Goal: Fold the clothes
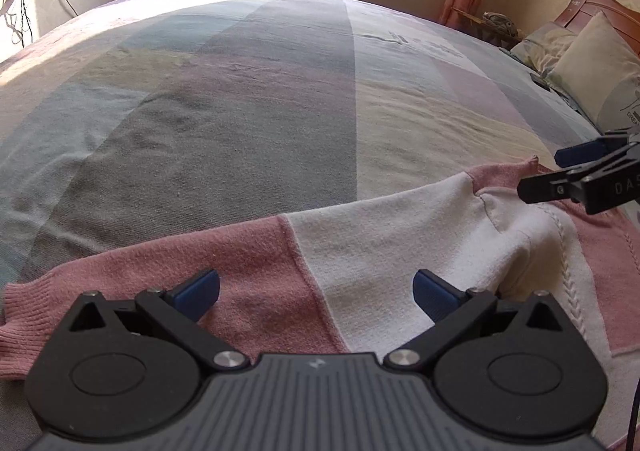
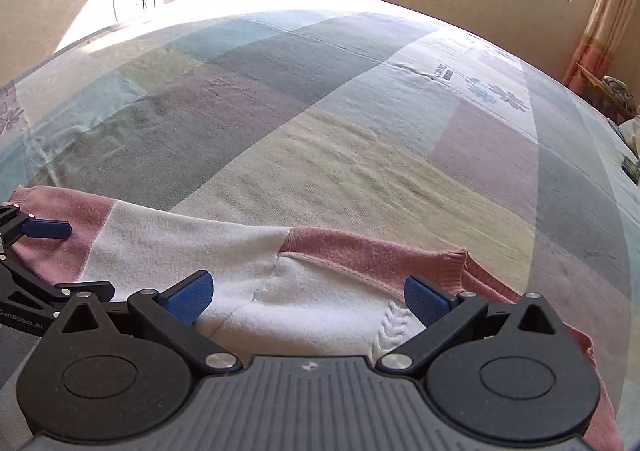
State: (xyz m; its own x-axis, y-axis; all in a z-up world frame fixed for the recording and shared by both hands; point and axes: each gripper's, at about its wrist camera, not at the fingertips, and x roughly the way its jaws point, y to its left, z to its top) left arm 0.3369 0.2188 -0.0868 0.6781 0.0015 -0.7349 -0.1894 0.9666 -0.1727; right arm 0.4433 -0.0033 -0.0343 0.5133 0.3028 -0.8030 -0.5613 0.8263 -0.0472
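Lying flat, pink-and-white sweater [image 1: 360, 243] between both spread grippers

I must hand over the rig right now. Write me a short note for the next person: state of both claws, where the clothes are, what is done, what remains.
Left claw: open, empty, over the pink sleeve end.
Right claw: open, empty, over the white shoulder near the collar.
The pink and white knitted sweater lies spread on the pastel checked bedsheet, one sleeve stretched out sideways.
Done: no fold visible.
Left: grasp the sleeve, fold it in, then fold the body.
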